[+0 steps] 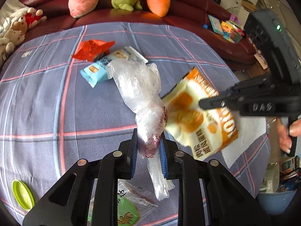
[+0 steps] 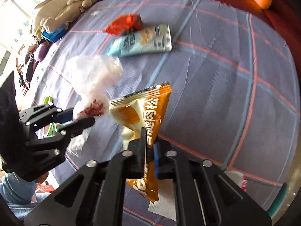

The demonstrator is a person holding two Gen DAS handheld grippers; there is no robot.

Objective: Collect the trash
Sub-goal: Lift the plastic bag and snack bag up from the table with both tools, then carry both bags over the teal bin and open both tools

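Behind the worktop (image 1: 37,101), with its checked blue-grey cloth, a dark red sofa (image 1: 188,17) is carrying a row of plush toys, among them a carrot (image 1: 158,1), and the trash is lying scattered across the cloth.

Collecting is under way, with both claws already loaded. The left claw (image 1: 148,146) is pinching a crumpled clear plastic bag (image 1: 139,86) by its printed neck, so that the open, puffy end is standing up toward the middle of the cloth. The right claw (image 2: 149,148) is pressed together on an orange snack wrapper (image 2: 148,116), holding it low down with most of the packet sticking out beyond the fingers, right beside the bag's neck.

As I read it, the step in hand is feeding the wrapper into the bag. That calls for getting the wrapper's free end to the bag's mouth, which looks half collapsed, so the left claw may have to tilt or shake it open first.

Both claws are pointing steeply down at the cloth, close together and converging. A hand (image 1: 287,131) is showing on the right tool's grip.

Still lying on the cloth beyond them are a red wrapper (image 1: 93,50) and a light blue packet (image 1: 105,66), touching each other; a green lid (image 1: 23,195) and a white napkin (image 1: 244,131) are nearer.
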